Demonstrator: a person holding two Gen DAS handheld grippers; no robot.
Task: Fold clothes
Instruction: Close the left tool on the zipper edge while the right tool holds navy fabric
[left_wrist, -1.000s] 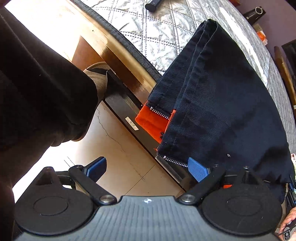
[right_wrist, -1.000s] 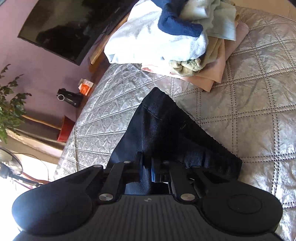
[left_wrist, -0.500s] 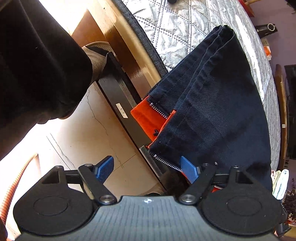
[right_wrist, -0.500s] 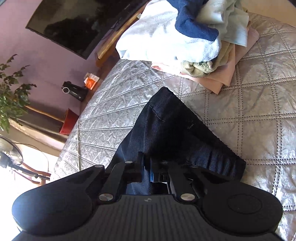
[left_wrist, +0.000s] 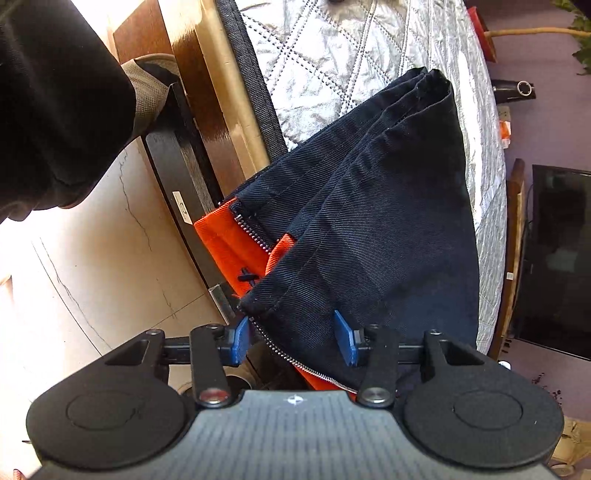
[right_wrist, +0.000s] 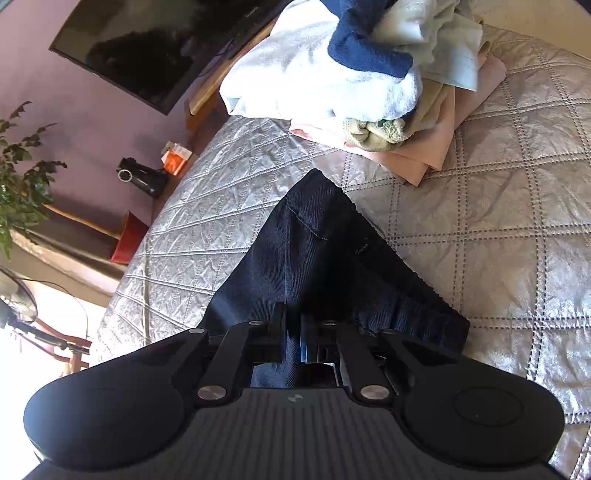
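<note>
Our right gripper (right_wrist: 294, 332) pinches the dark trousers (left_wrist: 369, 221), our left gripper (left_wrist: 293, 338) gapes around their edge; folding looks partway, the heap of clothes (right_wrist: 351, 74) unfolded.

My right claw (right_wrist: 294, 334) is pinched tight on a fold of the dark navy garment (right_wrist: 321, 266), which spreads away ahead of me over the quilted silver bedspread (right_wrist: 498, 236). Farther ahead, beyond the garment's tip, sits a heap of clothes (right_wrist: 354, 74).
</note>
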